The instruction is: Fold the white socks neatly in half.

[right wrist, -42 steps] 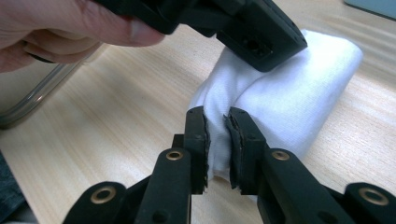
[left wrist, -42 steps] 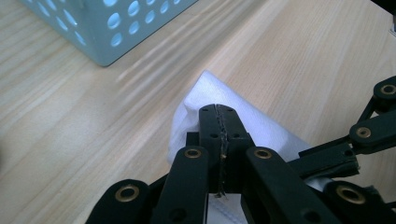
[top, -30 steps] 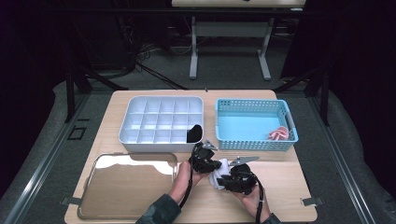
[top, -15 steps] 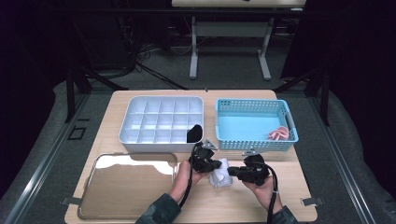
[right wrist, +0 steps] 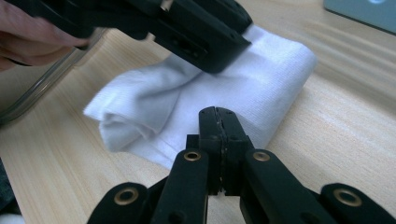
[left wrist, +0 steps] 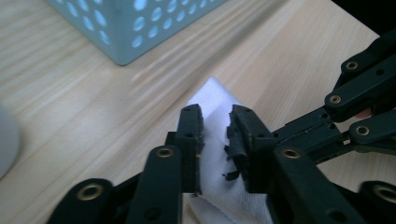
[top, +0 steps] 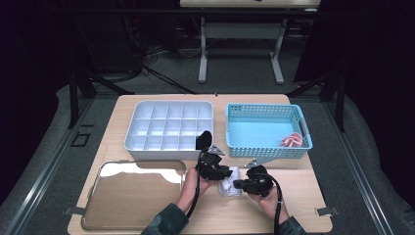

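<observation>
A folded white cloth point(top: 228, 188) point(left wrist: 212, 95) point(right wrist: 266, 79) lies on the wooden table between my two grippers. My left gripper point(top: 224, 172) point(left wrist: 217, 122) reaches over it from the left. Its jaws have just been opening and now stand a little apart with the cloth in the gap, not pinched. My right gripper point(top: 238, 184) point(right wrist: 218, 114) points at the cloth from the right with its jaws pressed together and nothing visible between them. In the right gripper view, the left gripper's black body point(right wrist: 201, 32) hangs over the cloth's far side.
A white compartment tray point(top: 169, 128) stands at the back left with a black object point(top: 204, 140) at its near right corner. A blue basket point(top: 266, 128) holding a pink item point(top: 292, 141) sits at the back right. A shiny metal tray point(top: 132, 193) lies at the front left.
My right gripper has pulled off the cloth a little to the right. The left hand has stayed put, and the cloth now lies lower on the table.
</observation>
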Tool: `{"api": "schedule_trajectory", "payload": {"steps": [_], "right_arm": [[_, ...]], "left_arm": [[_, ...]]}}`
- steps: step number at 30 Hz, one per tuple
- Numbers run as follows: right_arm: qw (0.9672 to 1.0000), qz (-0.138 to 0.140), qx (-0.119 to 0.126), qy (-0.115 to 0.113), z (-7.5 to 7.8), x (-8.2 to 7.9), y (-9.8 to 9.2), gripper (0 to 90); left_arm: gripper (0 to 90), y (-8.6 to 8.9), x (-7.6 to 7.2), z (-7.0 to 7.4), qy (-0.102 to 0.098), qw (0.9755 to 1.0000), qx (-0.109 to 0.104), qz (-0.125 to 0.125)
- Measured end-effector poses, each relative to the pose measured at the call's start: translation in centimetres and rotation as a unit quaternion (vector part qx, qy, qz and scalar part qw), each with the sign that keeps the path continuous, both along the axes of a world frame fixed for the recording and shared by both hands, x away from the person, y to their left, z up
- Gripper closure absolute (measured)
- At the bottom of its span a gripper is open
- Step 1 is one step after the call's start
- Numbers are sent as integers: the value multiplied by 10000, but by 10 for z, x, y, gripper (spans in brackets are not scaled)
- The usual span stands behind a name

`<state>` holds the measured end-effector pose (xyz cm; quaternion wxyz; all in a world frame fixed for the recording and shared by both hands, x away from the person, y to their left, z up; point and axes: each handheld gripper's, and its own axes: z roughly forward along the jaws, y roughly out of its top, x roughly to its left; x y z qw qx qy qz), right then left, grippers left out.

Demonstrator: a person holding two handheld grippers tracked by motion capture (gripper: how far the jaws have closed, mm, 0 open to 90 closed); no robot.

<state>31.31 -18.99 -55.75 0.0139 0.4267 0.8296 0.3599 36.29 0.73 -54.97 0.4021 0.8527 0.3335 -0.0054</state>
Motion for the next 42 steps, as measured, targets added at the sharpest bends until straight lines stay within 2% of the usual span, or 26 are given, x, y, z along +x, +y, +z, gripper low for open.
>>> {"api": "schedule_trajectory", "payload": {"steps": [4, 7, 9, 12, 15, 19, 22, 29, 33, 36, 42], "right_arm": [[10000, -56, 43, -37, -2, -1, 0, 900], [9999, -106, 85, -16, -2, -2, 0, 900], [9999, -88, 6, -57, -2, -3, 0, 900], [9999, -94, 3, -75, -2, -3, 0, 900], [9999, -100, 14, -95, -3, -4, 0, 900], [9999, -108, 15, -112, -4, -4, 1, 900], [9999, -118, 39, -103, -4, -4, 0, 900], [9999, -112, 14, -108, -4, -5, 1, 900], [9999, -113, 16, -108, -5, -5, 1, 900], [9999, -92, -31, -108, -4, -5, 1, 900], [9999, -116, -58, -103, -4, -5, 3, 900]], "left_arm": [[568, 12, -3, 3, 52, 9994, -59, 334], [479, 19, -7, 4, 166, 9984, -49, 544], [406, 25, -10, 3, 275, 9976, -22, 638], [353, 31, -14, -1, 501, 9961, -68, 722], [323, 32, -18, -5, 625, 9952, -70, 746], [319, 31, -19, -11, 832, 9937, -95, 743], [320, 29, -19, -14, 896, 9934, -85, 710], [329, 28, -16, -21, 1209, 9898, -274, 698], [372, 26, -16, -20, 1243, 9897, -231, 670], [399, 23, -16, -20, 1237, 9905, -143, 583], [431, 16, -13, -18, 1333, 9903, -49, 382]]}}
